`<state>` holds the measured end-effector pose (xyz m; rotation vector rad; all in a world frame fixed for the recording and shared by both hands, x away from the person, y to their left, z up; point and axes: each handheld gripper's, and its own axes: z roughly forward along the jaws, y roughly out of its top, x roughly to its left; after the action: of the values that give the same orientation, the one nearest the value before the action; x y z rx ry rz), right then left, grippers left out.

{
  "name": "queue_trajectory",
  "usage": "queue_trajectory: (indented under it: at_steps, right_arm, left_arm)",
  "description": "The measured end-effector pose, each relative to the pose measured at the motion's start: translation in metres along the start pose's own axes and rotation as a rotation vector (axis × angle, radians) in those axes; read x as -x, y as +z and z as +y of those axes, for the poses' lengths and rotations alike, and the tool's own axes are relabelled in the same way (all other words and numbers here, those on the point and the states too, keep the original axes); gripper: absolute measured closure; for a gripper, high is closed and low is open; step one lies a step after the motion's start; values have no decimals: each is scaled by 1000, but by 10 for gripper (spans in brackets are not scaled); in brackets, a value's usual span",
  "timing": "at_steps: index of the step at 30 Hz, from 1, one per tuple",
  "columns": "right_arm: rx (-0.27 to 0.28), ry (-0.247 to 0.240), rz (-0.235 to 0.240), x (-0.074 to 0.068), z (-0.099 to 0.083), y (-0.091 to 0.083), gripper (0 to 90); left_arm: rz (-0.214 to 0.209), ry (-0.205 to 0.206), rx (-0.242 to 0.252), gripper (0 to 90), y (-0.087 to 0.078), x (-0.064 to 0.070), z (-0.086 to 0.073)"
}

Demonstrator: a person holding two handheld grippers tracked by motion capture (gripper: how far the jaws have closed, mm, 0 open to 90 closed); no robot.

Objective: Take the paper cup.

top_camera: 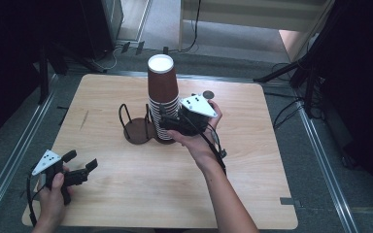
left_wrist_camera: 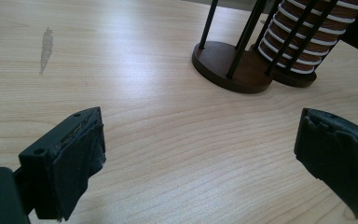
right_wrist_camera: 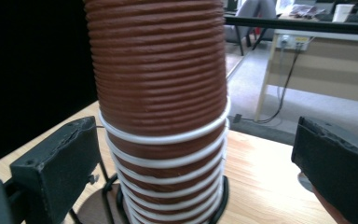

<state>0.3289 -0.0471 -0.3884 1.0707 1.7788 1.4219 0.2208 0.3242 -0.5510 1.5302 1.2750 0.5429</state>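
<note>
Near the pale wooden table's front-left corner, the left gripper rests with jaws spread, holding nothing. At centre, the tall stack of ribbed brown paper cups stands in a dark wire holder; the right gripper straddles it, jaws apart, not touching.

Cup stack in holder, mid-table
</note>
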Motion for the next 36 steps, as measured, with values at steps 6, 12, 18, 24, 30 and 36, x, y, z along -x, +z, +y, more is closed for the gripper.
queue_trajectory:
  at_steps: [6, 12, 18, 24, 30, 36]
  right_arm:
    - [6, 16, 8, -2, 7, 9, 61]
    - [9, 34, 60, -3, 12, 15, 150]
    - [9, 23, 43, -7, 14, 20, 131]
    - [5, 21, 47, -9, 15, 25, 127]
    - [27, 5, 6, -15, 19, 32, 81]
    - [27, 14, -2, -16, 22, 37, 65]
  left_arm:
    - [0, 2, -3, 25, 0, 0, 0]
    - [-1, 3, -5, 24, 1, 0, 0]
    - [0, 5, -7, 25, 1, 1, 0]
    - [-1, 8, -10, 24, 1, 1, 0]
    - [-3, 8, -10, 25, 1, 1, 0]
    - [-4, 10, -9, 25, 1, 1, 0]
